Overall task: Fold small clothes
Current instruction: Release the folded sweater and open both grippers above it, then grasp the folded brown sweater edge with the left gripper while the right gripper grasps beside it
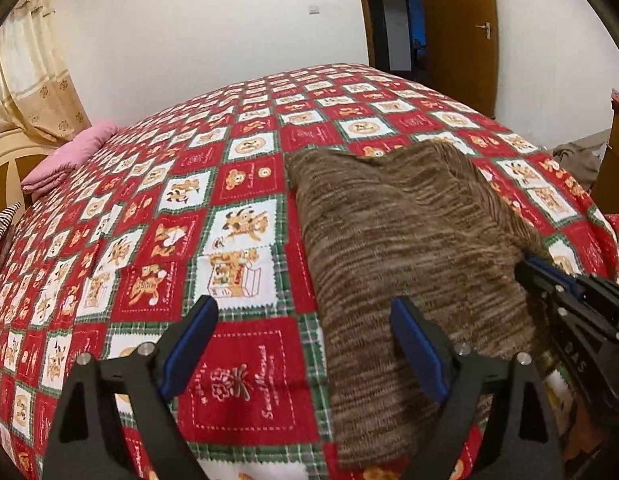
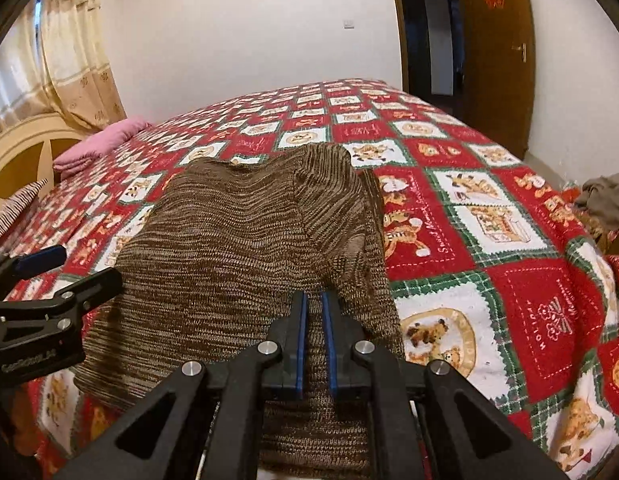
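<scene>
A: The left gripper (image 1: 305, 344) has its jaws spread wide with nothing between them. One blue pad (image 1: 189, 344) is over the bedspread (image 1: 149, 184), the other over the near left part of the sweater (image 1: 409, 232).

B: And the right gripper (image 2: 314, 340)?

A: Its jaws are nearly together, with a strip of the brown knit running between the pads. It is clamped on the sweater's near edge. In the left view it comes in from the right at the garment's right side.

B: Where does the sweater lie?

A: On the bed, spread over the red, white and green checked bedspread, toward the near edge. Its far part lies partly doubled, with a sleeve (image 2: 361, 240) folded across on the right side.

B: Anything else on the bed?

A: A folded pink cloth (image 1: 69, 156) at the far left, near the headboard (image 2: 25, 152), and a striped cloth (image 2: 13, 208) just beside it. A grey-brown heap (image 2: 605, 196) lies beyond the bed's right edge. A brown door (image 2: 497, 48) stands open behind the bed.
</scene>
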`<state>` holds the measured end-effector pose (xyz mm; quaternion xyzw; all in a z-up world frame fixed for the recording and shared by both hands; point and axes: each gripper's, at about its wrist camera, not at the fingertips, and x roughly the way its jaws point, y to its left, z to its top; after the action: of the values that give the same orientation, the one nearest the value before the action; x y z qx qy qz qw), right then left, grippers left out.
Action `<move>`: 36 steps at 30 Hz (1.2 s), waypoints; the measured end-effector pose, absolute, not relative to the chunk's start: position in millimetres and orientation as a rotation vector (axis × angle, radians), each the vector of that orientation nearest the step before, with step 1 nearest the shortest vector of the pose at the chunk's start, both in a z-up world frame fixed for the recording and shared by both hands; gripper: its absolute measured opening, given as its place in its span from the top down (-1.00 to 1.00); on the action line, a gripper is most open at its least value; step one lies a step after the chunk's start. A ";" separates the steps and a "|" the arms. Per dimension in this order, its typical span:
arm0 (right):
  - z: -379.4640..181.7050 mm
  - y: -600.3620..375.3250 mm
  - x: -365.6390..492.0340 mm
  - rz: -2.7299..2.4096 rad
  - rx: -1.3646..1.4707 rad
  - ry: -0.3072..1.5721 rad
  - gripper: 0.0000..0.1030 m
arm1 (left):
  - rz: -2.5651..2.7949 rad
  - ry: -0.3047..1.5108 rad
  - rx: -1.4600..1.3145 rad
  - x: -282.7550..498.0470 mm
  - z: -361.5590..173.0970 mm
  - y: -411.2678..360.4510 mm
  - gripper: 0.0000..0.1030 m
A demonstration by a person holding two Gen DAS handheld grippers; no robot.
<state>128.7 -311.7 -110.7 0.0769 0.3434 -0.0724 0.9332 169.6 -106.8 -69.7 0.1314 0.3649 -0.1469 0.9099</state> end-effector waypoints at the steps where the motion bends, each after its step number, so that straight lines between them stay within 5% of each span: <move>1: -110.3 -311.6 128.5 -0.150 0.154 0.702 0.85 | -0.301 0.752 0.274 168.5 -69.7 -107.1 -0.76; 9: -108.8 -318.3 122.3 -0.110 0.205 0.696 0.77 | -0.329 0.802 0.229 168.1 -76.8 -96.1 -0.77; 14: -97.3 -336.6 102.8 -0.020 0.385 0.694 0.23 | -0.405 0.845 0.077 183.6 -77.4 -76.8 -0.77; 16: -84.6 -344.1 101.6 -0.040 0.395 0.657 -0.31 | -0.435 0.841 0.008 196.0 -73.1 -73.7 -0.77; 18: -73.5 -351.7 110.5 -0.044 0.424 0.633 -0.40 | -0.458 0.829 -0.047 209.6 -69.8 -73.4 -0.77; 29: -117.6 -359.2 183.5 -0.042 0.301 0.791 -0.37 | -0.501 0.909 -0.114 253.6 -113.9 -104.9 -0.56; 31: -115.8 -361.2 177.8 0.021 0.334 0.762 0.20 | -0.513 0.912 -0.121 253.1 -112.1 -105.3 -0.55; 36: -118.2 -363.9 177.7 0.048 0.357 0.756 0.29 | -0.498 0.905 -0.081 249.7 -110.9 -111.0 -0.54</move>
<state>177.7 -363.9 -118.2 0.1733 0.3672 0.0235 0.9135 249.7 -111.0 -110.9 -0.0389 0.4324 -0.2380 0.8688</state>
